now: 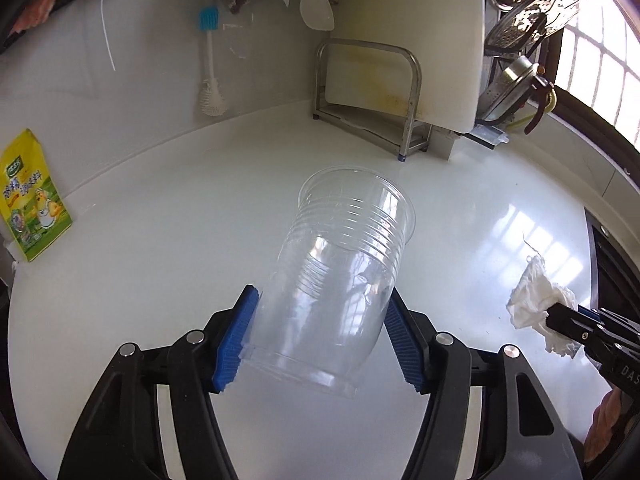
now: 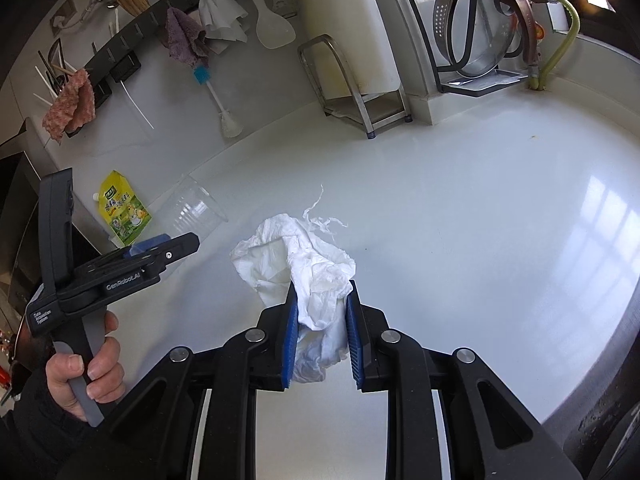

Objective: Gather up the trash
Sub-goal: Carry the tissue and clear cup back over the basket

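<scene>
At lower centre, the left gripper [image 1: 322,312] pinches a clear cup [image 1: 340,280]. The right gripper [image 2: 322,308] clamps a crumpled tissue [image 2: 304,264] (the left tool reads "GenRobot.AI").

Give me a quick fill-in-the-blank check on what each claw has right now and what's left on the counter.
1. The left claw is shut on a clear plastic ____.
2. The right claw pinches a crumpled white ____.
3. The yellow pouch stands against the ____.
4. The blue-handled brush hangs beside a white ____.

Missing words: cup; tissue; wall; spatula.
</scene>
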